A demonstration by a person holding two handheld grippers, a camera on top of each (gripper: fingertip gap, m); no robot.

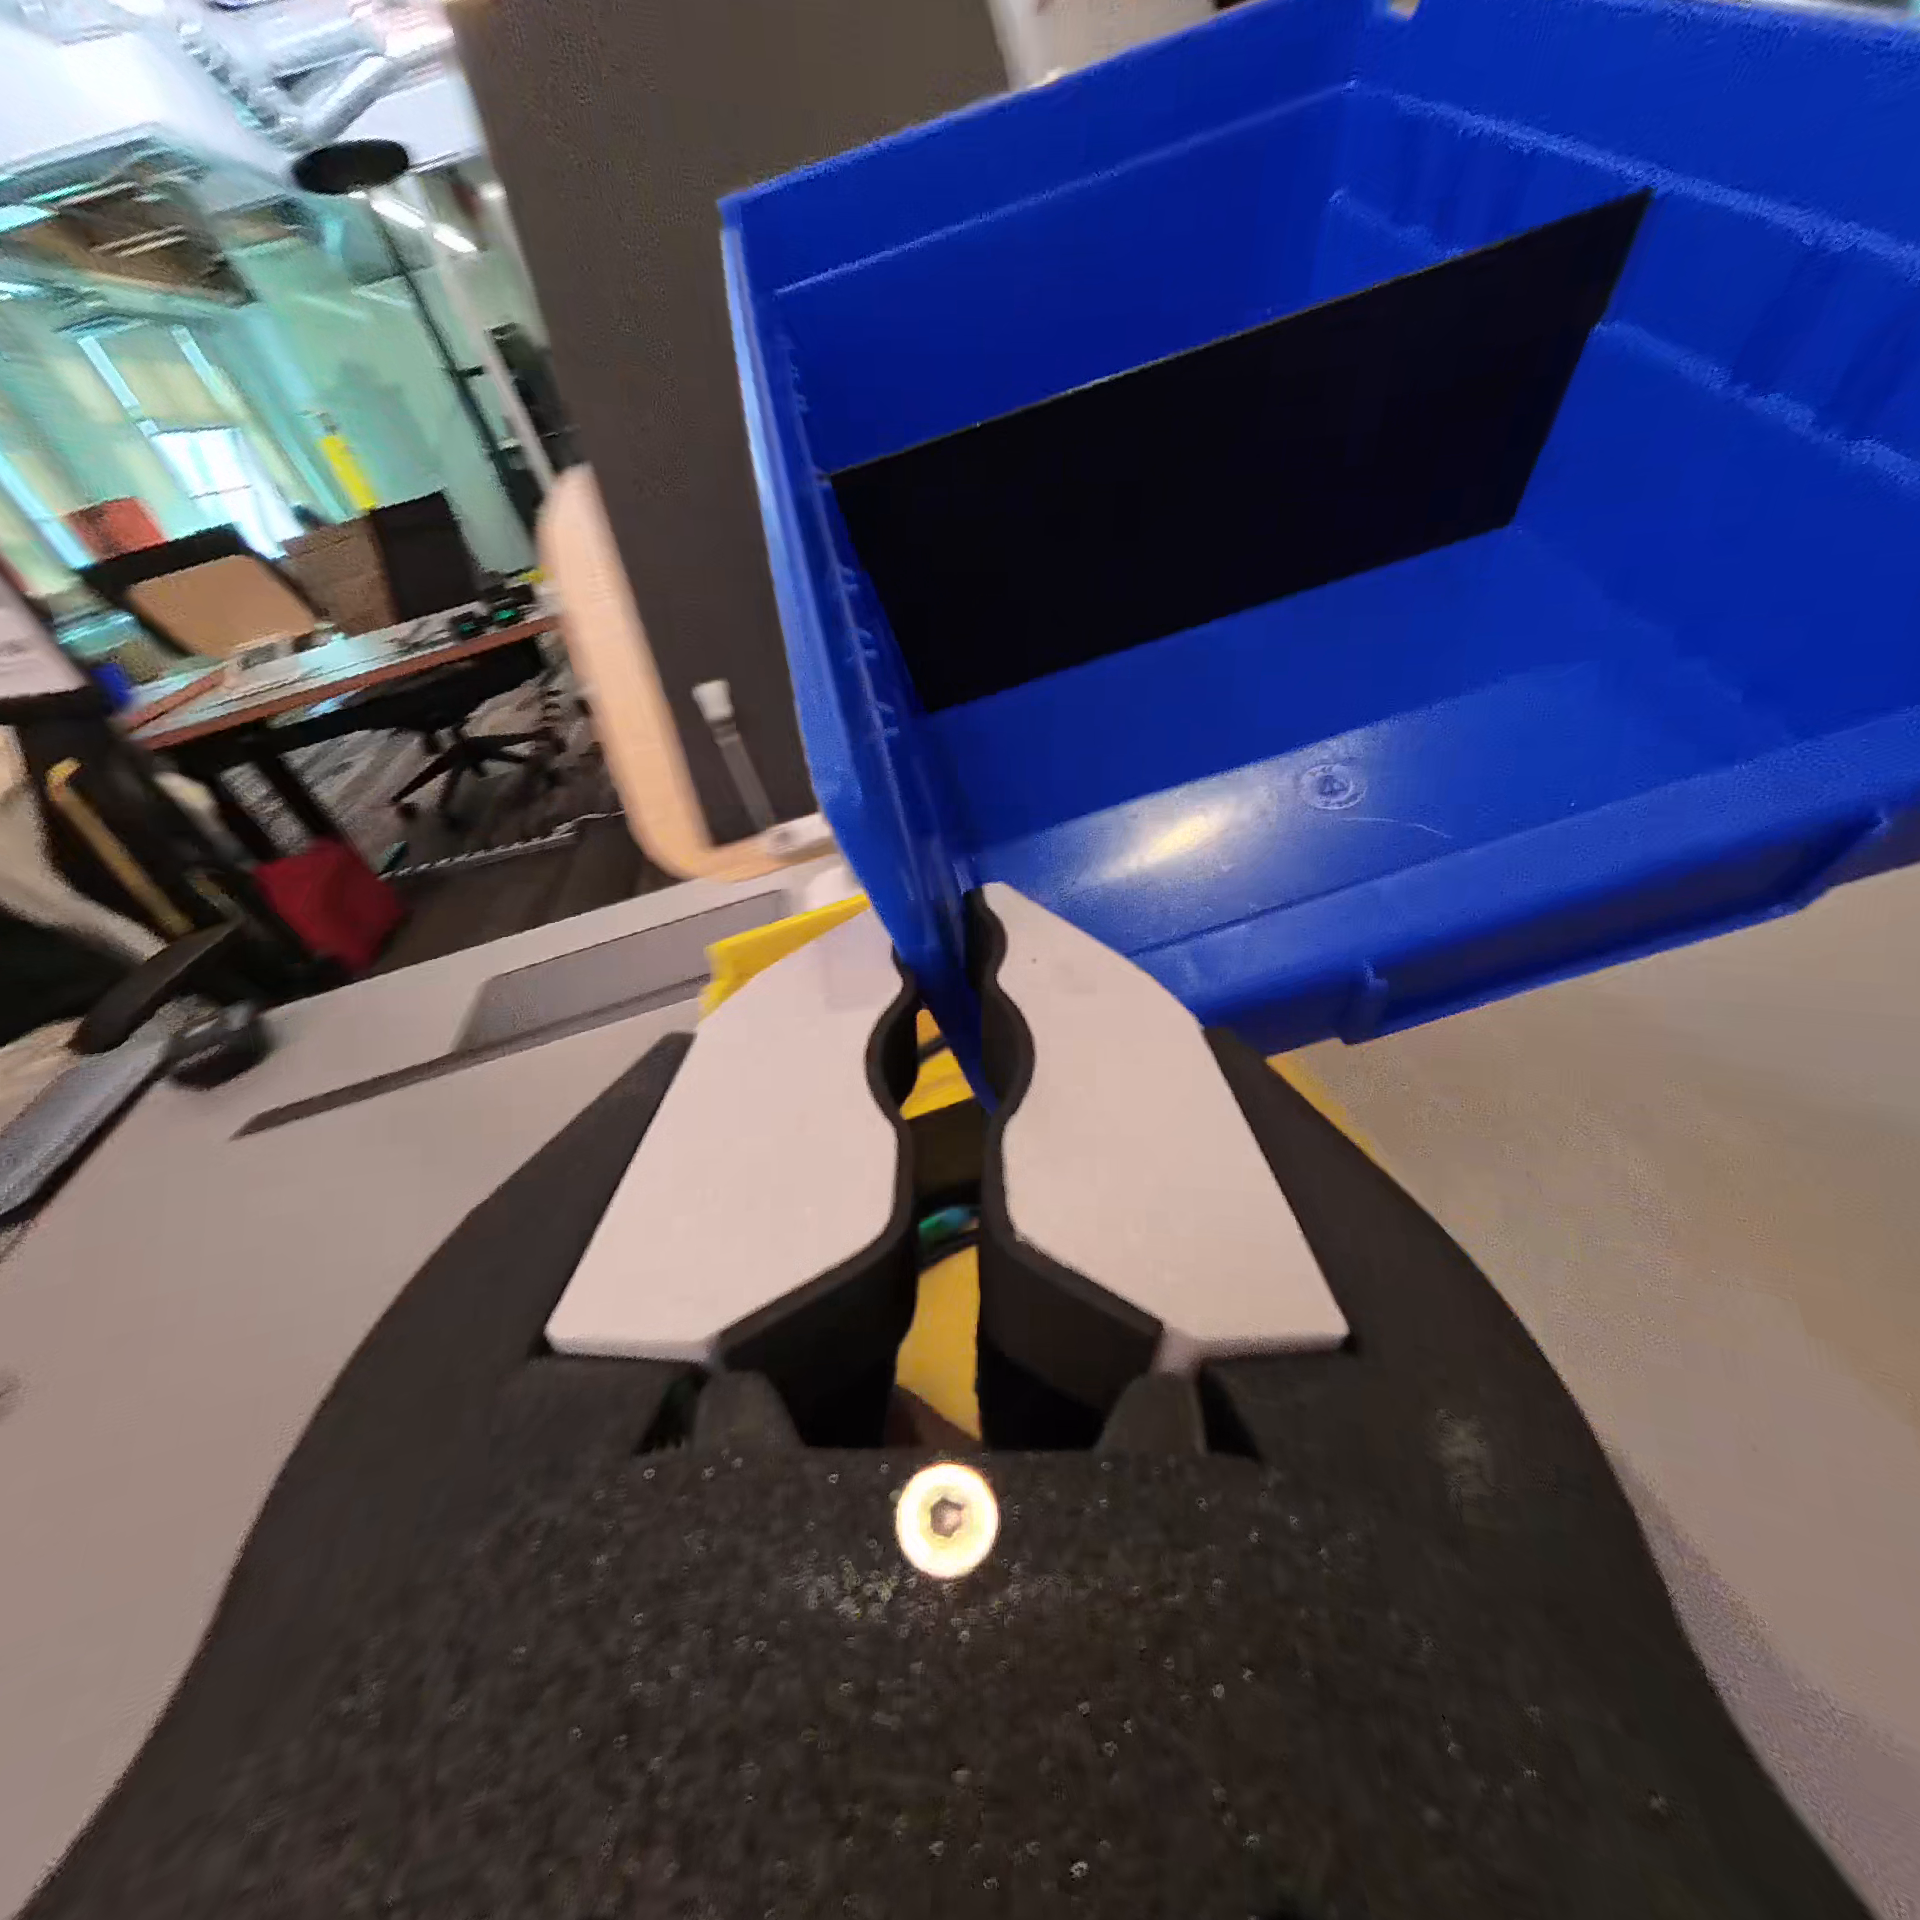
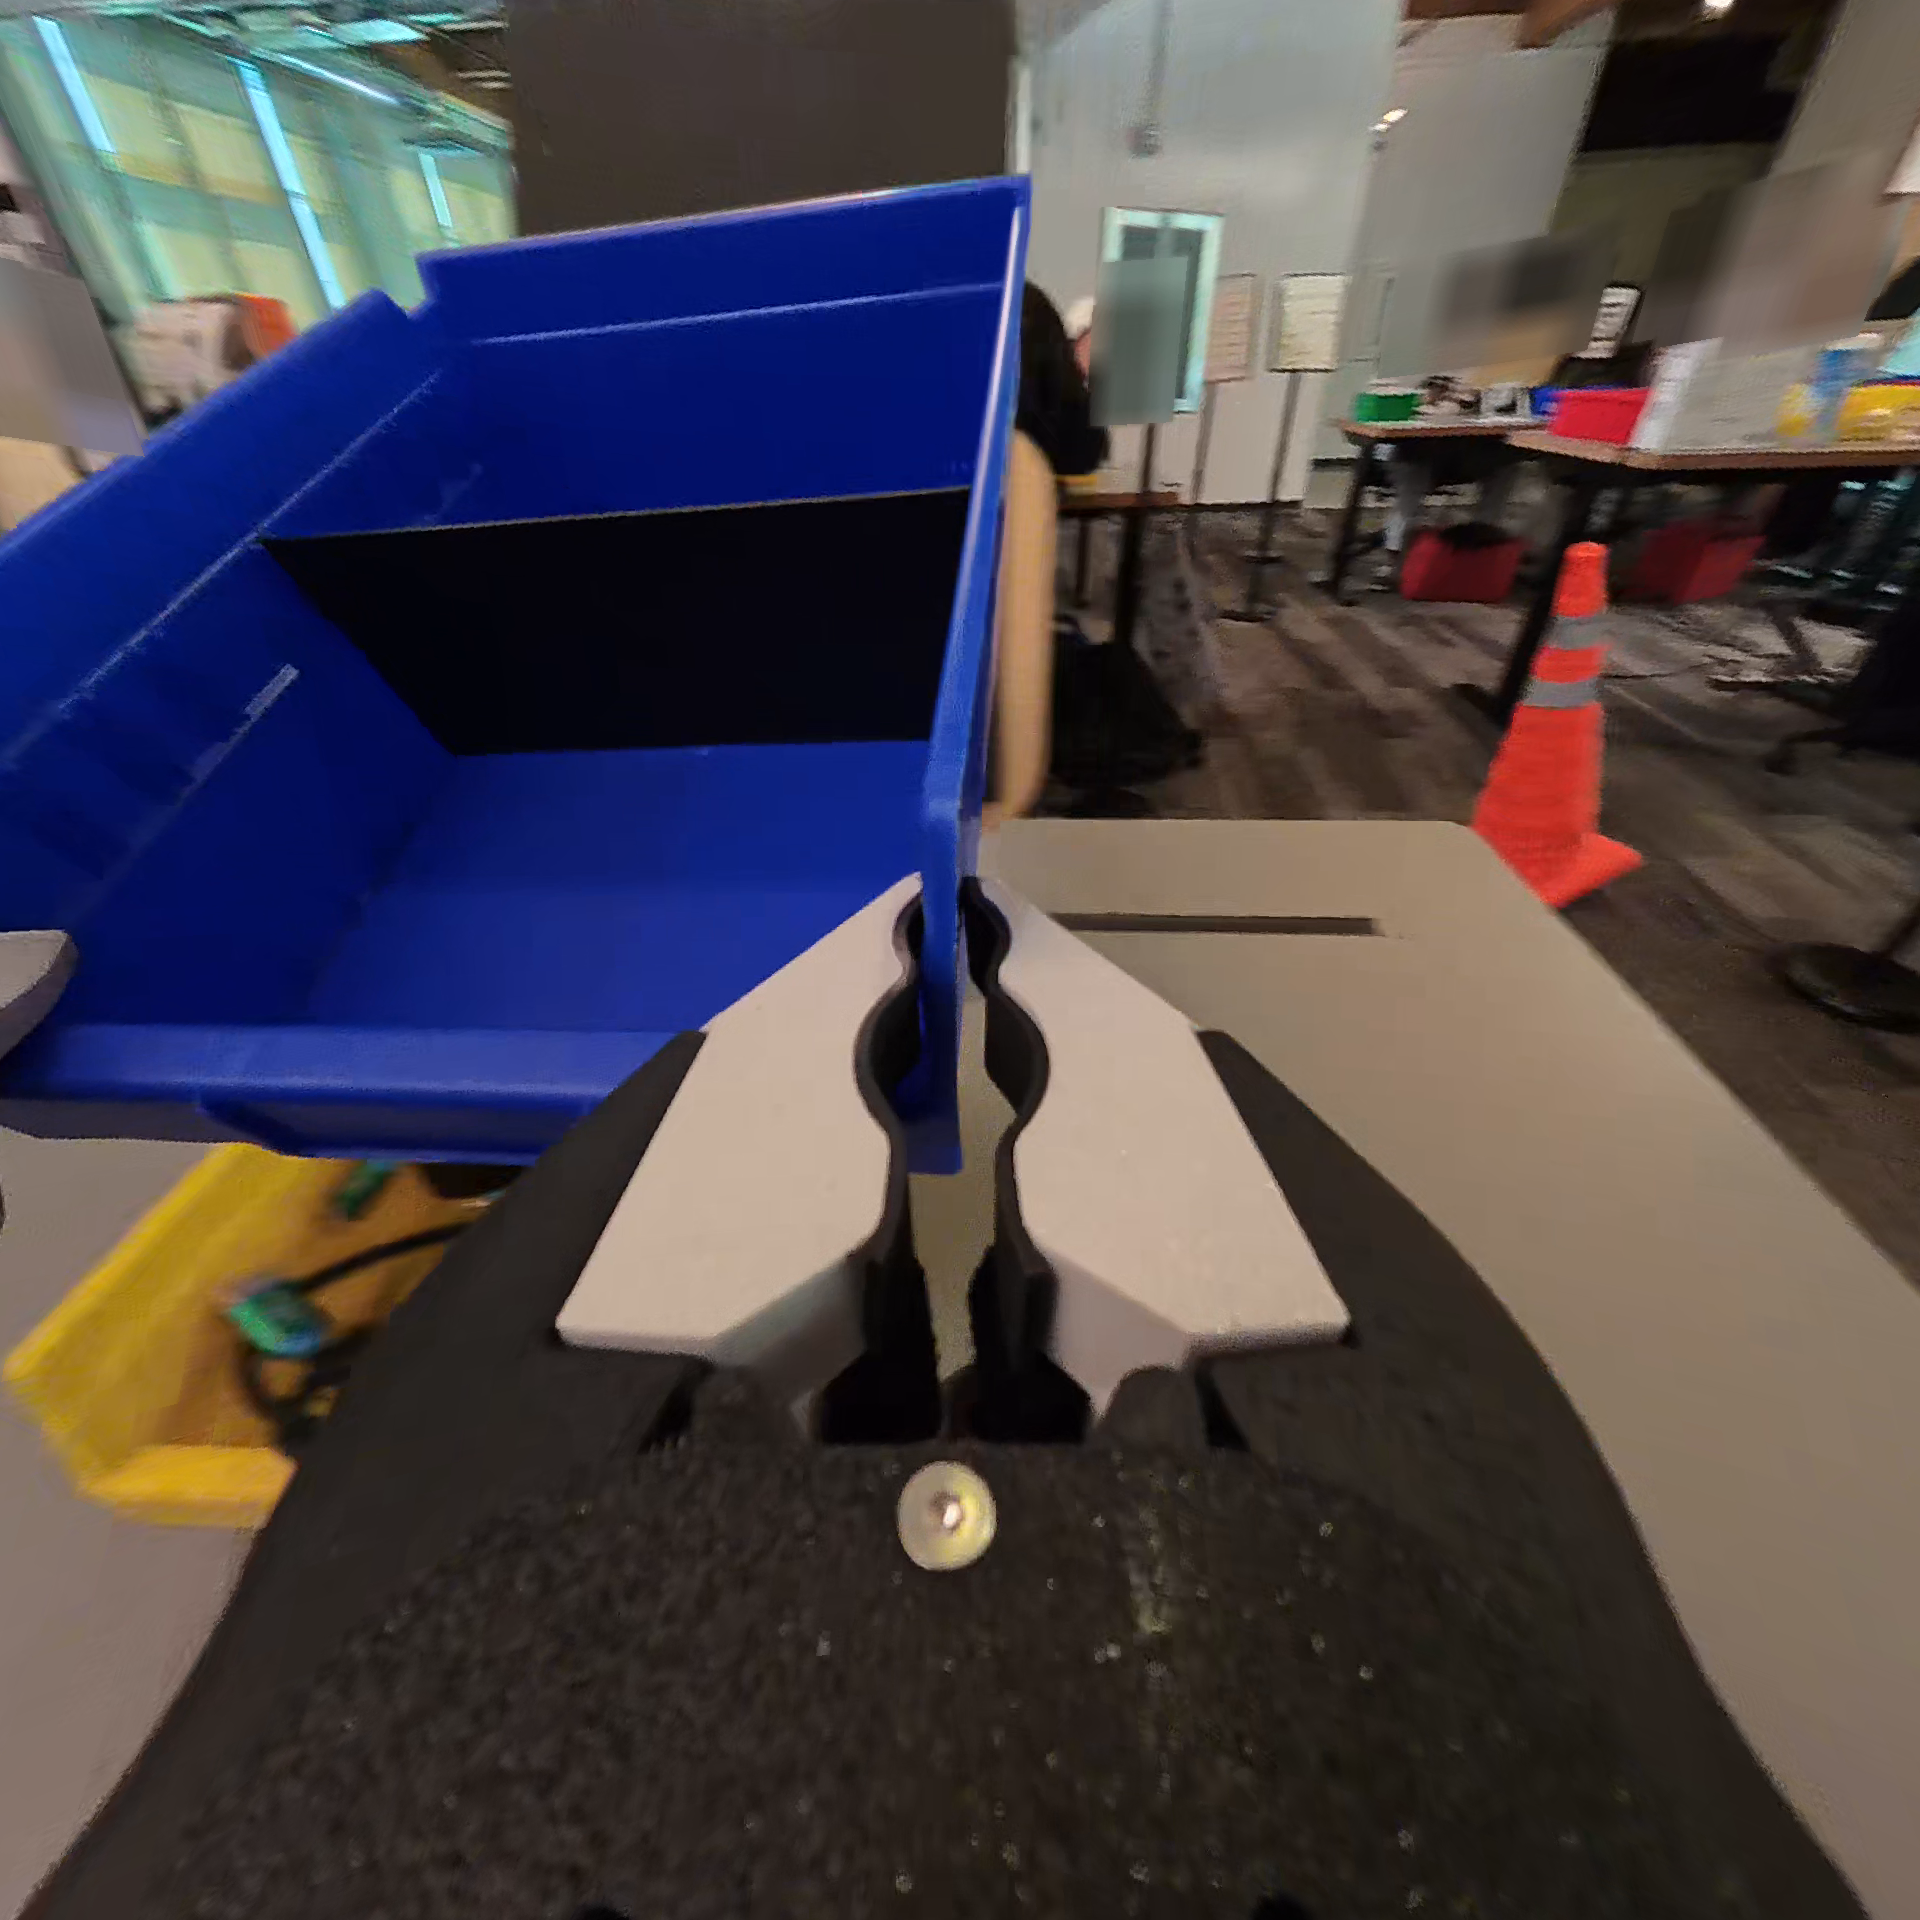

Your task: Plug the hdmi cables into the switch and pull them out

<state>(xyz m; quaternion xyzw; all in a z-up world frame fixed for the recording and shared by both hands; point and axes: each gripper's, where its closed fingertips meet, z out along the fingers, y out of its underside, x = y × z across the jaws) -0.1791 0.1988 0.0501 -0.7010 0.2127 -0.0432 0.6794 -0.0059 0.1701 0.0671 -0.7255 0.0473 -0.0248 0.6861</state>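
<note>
A blue plastic bin (image 1: 1351,644) with a black divider (image 1: 1226,457) is held up off the grey table, tilted, and looks empty. My left gripper (image 1: 961,935) is shut on the bin's left side wall. My right gripper (image 2: 945,904) is shut on the bin's right side wall (image 2: 966,623). Below the blue bin a yellow bin (image 2: 156,1351) sits on the table, holding black cables and small green parts (image 2: 270,1320). No HDMI switch is visible in either view.
The grey table (image 2: 1455,1195) has a narrow slot (image 2: 1216,925) near its far edge. An orange traffic cone (image 2: 1558,727) stands on the floor to the right. Desks, chairs and bins fill the room behind. A flat dark object (image 1: 94,1101) lies at the table's left. Across from one pair of fingers to the other is roughly 20 cm.
</note>
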